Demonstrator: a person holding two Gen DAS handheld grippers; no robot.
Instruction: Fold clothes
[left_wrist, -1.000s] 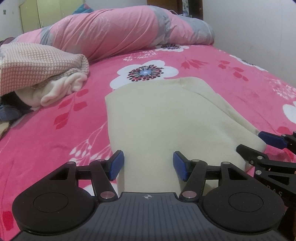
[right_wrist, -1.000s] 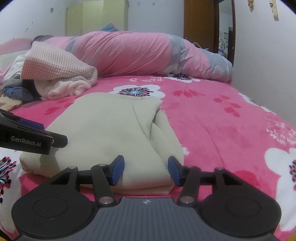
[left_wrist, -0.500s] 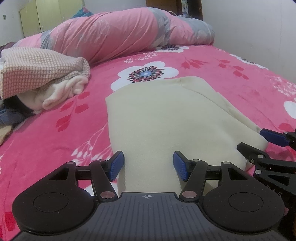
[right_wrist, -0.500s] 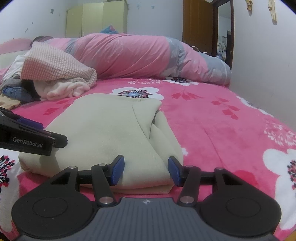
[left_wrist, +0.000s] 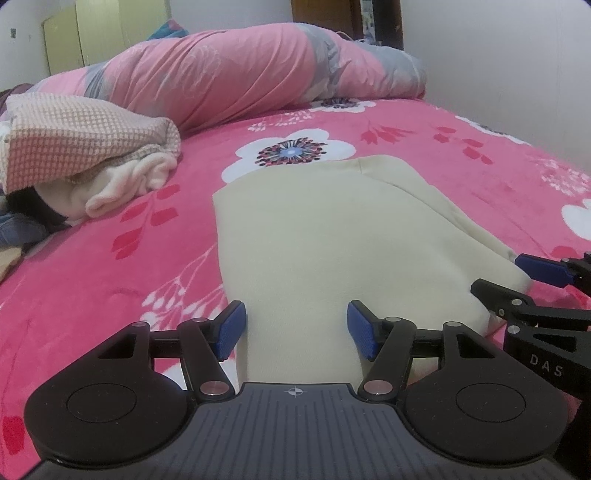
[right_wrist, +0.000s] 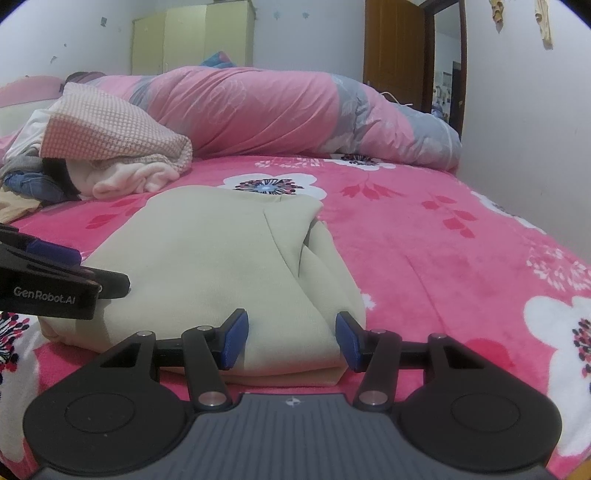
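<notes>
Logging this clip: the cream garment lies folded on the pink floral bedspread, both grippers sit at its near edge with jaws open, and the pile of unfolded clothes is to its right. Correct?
Not quite. The pile of clothes lies left of the cream garment, not right, as the right wrist view shows. The rest holds: left gripper and right gripper stand open on the bedspread.

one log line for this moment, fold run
stage: cream garment folded flat on bed | left hand-held gripper: open at near hem | right hand-held gripper: open at near corner | held: nothing

left wrist: low, close, facing headboard | right wrist: same | shared: cream garment (left_wrist: 325, 236)
</notes>
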